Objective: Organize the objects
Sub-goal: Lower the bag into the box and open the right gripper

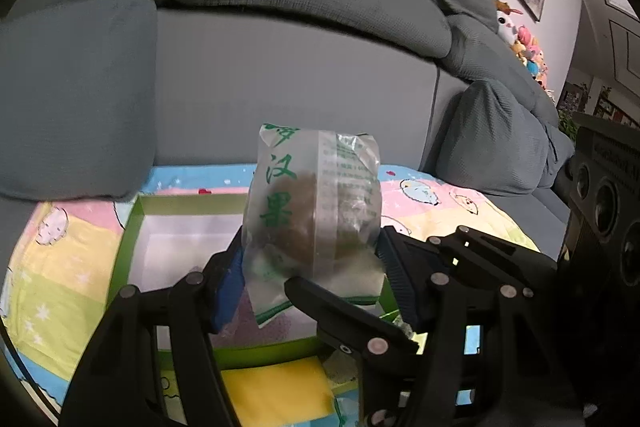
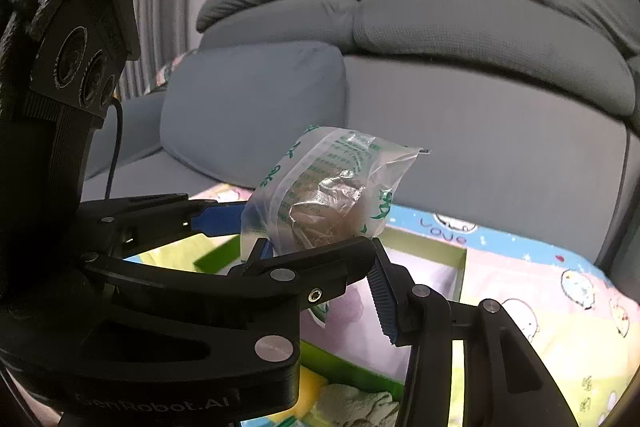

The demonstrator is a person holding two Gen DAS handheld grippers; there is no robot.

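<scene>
The left gripper (image 1: 310, 259) is matte black plastic, built from flat linkage bars joined by round silver pivot pins. Its fingers carry ribbed pads (image 1: 394, 273), one showing blue along its edge at about 9 o'clock of the fingertips. The right gripper (image 2: 324, 283) has the same black linkage, silver pins and a brass-coloured threaded insert on one bar; its pad (image 2: 382, 301) is blue with fine ridges. In the right wrist view, the left unit's body appears at 10 o'clock: a textured black housing with three round lenses, a thin dark cable (image 2: 116, 151) trailing below, and faint embossed "GenRobot.AI" lettering (image 2: 154, 403) at 7 o'clock.
</scene>
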